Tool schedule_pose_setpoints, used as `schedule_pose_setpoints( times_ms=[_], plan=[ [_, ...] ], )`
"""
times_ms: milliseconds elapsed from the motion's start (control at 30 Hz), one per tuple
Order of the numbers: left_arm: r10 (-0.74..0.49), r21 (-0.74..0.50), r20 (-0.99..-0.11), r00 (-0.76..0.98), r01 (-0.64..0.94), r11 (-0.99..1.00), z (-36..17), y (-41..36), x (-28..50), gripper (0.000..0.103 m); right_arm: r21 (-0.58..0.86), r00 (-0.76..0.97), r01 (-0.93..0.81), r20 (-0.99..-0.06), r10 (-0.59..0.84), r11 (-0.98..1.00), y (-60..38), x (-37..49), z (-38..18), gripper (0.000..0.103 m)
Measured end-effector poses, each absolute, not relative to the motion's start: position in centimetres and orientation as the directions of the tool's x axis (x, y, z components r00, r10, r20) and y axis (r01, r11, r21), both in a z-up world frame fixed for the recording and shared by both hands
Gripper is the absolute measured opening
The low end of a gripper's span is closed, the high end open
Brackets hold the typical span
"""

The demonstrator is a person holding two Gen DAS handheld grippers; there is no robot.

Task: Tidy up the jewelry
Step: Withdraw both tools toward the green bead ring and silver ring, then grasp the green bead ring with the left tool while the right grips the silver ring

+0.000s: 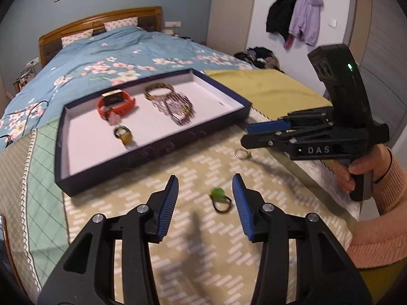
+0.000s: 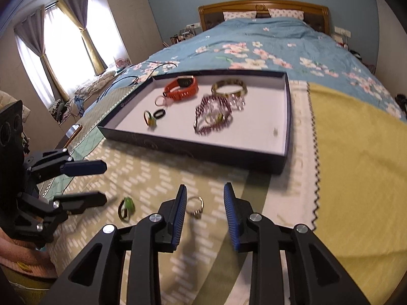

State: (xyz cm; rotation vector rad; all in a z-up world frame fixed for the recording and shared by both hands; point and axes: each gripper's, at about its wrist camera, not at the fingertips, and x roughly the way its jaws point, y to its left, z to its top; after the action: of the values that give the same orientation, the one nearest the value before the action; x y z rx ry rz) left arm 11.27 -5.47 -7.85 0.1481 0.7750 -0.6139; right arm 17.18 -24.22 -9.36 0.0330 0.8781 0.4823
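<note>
Mid-sort, most jewelry already in the tray point(image 1: 76, 175); left gripper point(image 1: 205, 195) and right gripper point(image 2: 204, 203) both part-open, empty, above green ring point(image 1: 219, 198) and silver ring point(image 2: 195, 207) on near blanket; next, closing on each.

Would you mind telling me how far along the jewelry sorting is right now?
Mostly done: the tray already holds the orange watch, gold bangle, purple beads and small rings. Nothing is held; the left hand-held gripper and the right hand-held gripper are open. Left on the blanket: the green ring and the silver ring.
</note>
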Motion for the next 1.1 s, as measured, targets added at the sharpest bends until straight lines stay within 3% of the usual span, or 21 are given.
schedule_pose_setpoints(
  times_ms=[233,500,833,1100],
  plan=[
    [-0.467,-0.081,-0.717,0.517,0.603,0.793,-8.8,-7.1,10.9,0.042,0.246,0.529,-0.394,-0.727,0.437,0.886,-24.3,16.7,-9.8,0.036],
    [-0.451,-0.104,-0.762,0.465,0.599,0.794,-10.4,-7.9,12.1,0.021,0.236,0.518,-0.409,-0.735,0.437,0.882,-23.8,16.5,-10.0,0.036],
    [-0.442,-0.123,-0.76,0.476,0.563,0.817,-10.4,-7.1,12.8,0.021,0.152,0.524,-0.435,-0.759,0.387,0.888,-22.3,15.8,-10.1,0.036],
    [-0.434,-0.137,-0.75,0.5,0.524,0.841,-10.0,-5.8,12.9,0.021,0.115,0.531,-0.44,-0.767,0.361,0.891,-21.8,15.5,-10.1,0.022]
  ],
)
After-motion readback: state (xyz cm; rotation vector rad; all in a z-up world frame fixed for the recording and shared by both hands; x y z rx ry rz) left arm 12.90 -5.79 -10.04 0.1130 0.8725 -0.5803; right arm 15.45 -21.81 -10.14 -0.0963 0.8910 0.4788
